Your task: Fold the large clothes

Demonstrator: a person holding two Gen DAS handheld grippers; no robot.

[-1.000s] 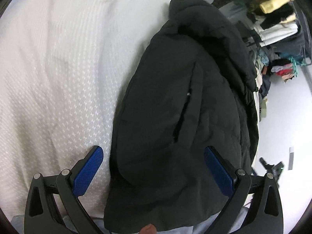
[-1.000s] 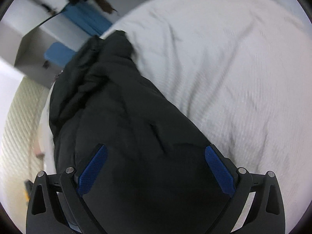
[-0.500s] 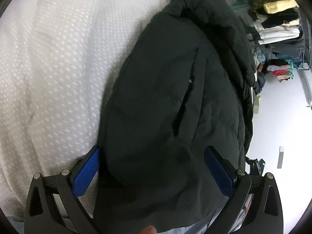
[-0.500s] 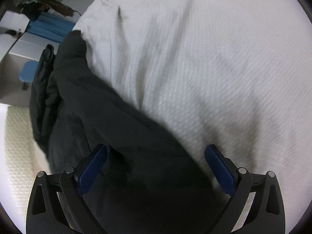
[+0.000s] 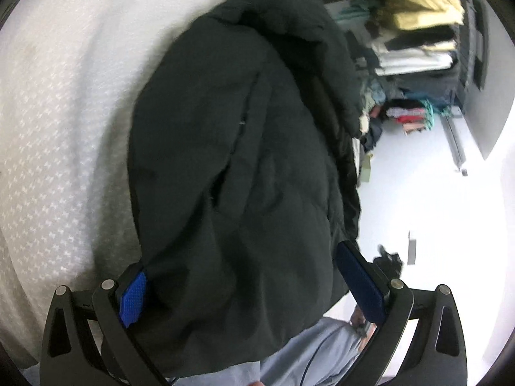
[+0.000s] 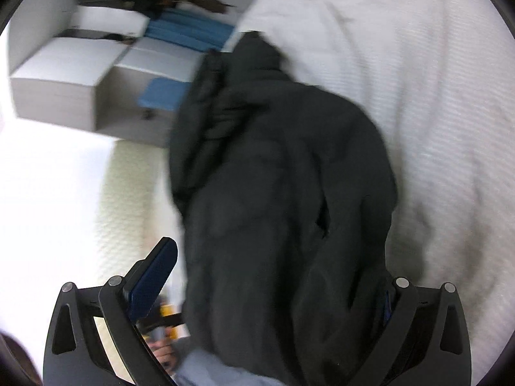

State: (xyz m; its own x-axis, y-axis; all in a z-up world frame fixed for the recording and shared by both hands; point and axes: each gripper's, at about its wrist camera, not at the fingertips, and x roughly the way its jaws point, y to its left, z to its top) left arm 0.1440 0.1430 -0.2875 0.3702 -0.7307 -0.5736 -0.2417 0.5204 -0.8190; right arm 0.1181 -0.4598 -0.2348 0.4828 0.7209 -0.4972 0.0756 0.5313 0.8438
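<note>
A big dark padded jacket (image 5: pixel 238 160) lies folded lengthwise near the edge of a white textured bed cover (image 5: pixel 64 112). It also fills the middle of the right wrist view (image 6: pixel 283 193). My left gripper (image 5: pixel 248 286) is open, its fingers spread either side of the jacket's near end, with the left pad (image 5: pixel 132 296) partly under the cloth. My right gripper (image 6: pixel 276 280) is open too. Its left pad (image 6: pixel 154 273) shows, and its right pad is mostly hidden by the jacket. Neither holds anything.
The bed's edge runs beside the jacket, with white floor (image 5: pixel 434 209) beyond it. A rack of stacked clothes (image 5: pixel 418 45) stands past the bed. White boxes (image 6: pixel 80 77) and blue items (image 6: pixel 190 35) stand on the floor. The person's light blue clothing (image 5: pixel 315 353) is below.
Both cameras have swung towards the bed's edge, so floor and storage now show. The jacket's near end now covers a pad of each gripper. The jaws stay open.
</note>
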